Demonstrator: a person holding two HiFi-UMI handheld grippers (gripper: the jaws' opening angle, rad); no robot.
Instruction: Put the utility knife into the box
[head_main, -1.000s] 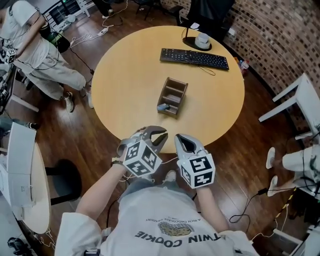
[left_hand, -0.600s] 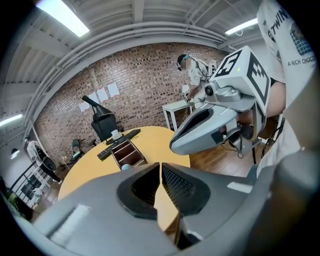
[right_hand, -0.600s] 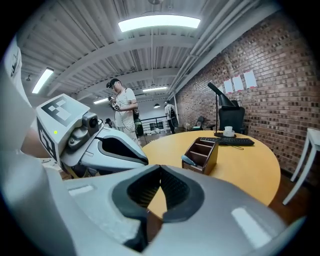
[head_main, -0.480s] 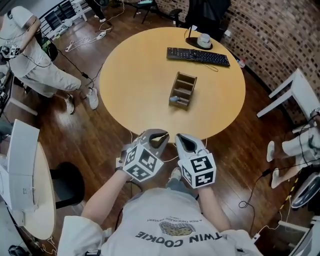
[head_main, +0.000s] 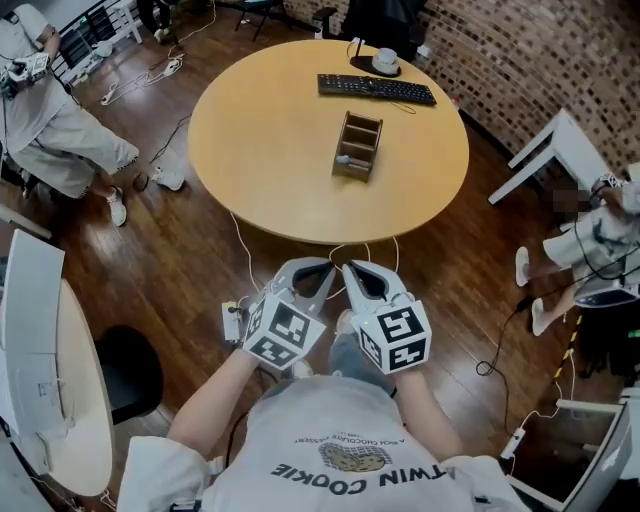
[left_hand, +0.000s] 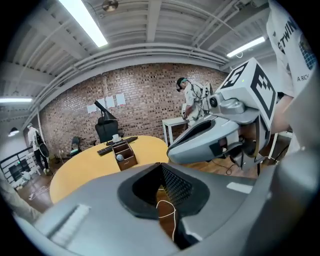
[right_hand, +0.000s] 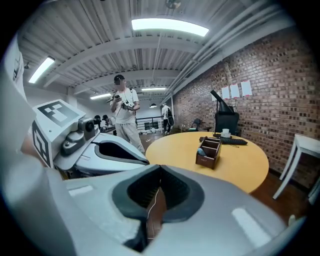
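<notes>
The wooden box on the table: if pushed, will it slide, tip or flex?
The box looks rigid: straight wooden walls and dividers. It is low with a flat base, so it probably slides rather than tips on the smooth table.

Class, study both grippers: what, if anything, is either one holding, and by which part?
Nothing is held. The left gripper and the right gripper both have their jaws together with nothing between them, short of the table.

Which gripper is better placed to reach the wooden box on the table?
Right, slightly. The right gripper sits almost in line with the box; the left gripper is offset. Both are shut, empty, short of the table.
</notes>
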